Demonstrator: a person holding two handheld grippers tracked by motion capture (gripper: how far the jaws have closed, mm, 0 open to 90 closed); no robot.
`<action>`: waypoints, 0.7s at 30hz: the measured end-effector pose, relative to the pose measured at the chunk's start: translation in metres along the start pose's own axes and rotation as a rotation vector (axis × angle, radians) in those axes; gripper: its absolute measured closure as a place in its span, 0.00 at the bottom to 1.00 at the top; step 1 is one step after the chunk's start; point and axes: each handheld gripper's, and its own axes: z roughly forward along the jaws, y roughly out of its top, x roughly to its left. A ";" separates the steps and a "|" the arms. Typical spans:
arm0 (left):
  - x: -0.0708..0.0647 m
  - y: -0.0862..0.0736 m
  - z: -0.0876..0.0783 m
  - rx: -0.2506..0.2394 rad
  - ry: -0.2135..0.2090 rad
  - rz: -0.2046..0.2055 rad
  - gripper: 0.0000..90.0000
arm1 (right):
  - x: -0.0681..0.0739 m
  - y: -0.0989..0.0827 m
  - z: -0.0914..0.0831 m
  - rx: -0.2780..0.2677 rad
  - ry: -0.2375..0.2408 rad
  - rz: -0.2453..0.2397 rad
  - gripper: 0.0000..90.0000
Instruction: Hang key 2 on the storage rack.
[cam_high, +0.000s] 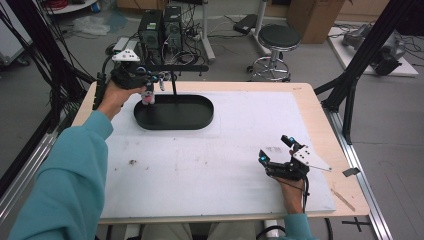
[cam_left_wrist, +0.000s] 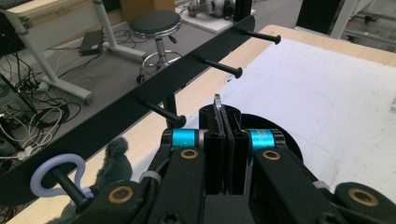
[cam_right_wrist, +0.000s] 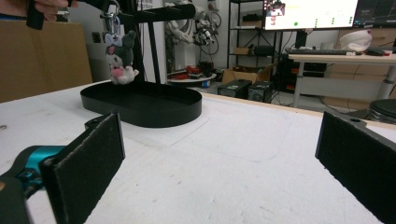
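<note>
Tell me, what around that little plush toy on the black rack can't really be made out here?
- Plush keychain: in the left gripper view its body is cut off behind the left gripper; a fuzzy bit and the lilac ring show.
- What the shut fingers pinch: a thin metal piece, too small to identify.
- High view: the toy is tiny and blurred beside the hand.
- Right gripper view: the rack runs off the top edge.

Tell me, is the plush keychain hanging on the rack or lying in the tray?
Hanging. Its lilac ring is looped over a peg, and the plush keychain dangles above the black tray.
</note>
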 end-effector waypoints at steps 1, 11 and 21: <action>0.001 0.000 0.001 0.000 -0.001 -0.005 0.98 | 0.000 -0.001 0.000 0.005 0.000 -0.002 0.01; 0.007 -0.002 0.004 0.013 0.017 -0.021 0.98 | 0.000 -0.006 0.000 -0.006 -0.001 -0.004 0.01; 0.011 -0.004 0.004 0.016 0.030 -0.027 0.98 | -0.001 -0.009 0.000 -0.007 0.004 0.017 0.01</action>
